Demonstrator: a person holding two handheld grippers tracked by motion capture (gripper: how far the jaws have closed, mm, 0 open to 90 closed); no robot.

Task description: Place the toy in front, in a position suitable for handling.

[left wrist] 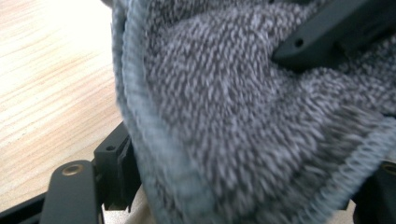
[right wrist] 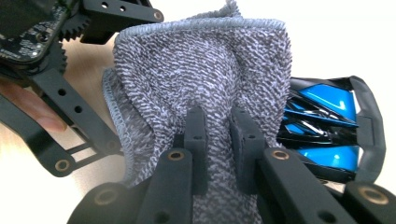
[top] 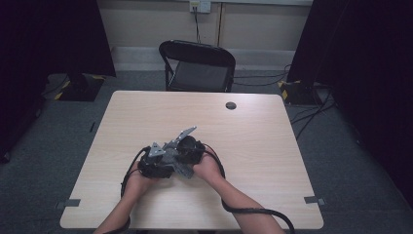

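Observation:
A grey terry cloth (right wrist: 201, 70) hangs bunched between my two grippers over the middle of the wooden table (top: 263, 136). My right gripper (right wrist: 217, 121) is shut on a fold of it. My left gripper (left wrist: 247, 172) faces the right one (top: 184, 152) at close range; its jaws stand wide with the cloth (left wrist: 233, 102) bulging between them and against the left pad (left wrist: 122, 161). I cannot tell whether they press on it. A black object with glossy blue panels (right wrist: 327, 126) shows just beside the cloth. In the high view both hands hold the grippers together, the left one (top: 160, 161) at the left.
A small black disc (top: 231, 105) lies near the table's far edge. A black folding chair (top: 197, 66) stands behind the table. Cables (top: 253, 212) trail from both grippers off the near edge. Dark curtains flank the room.

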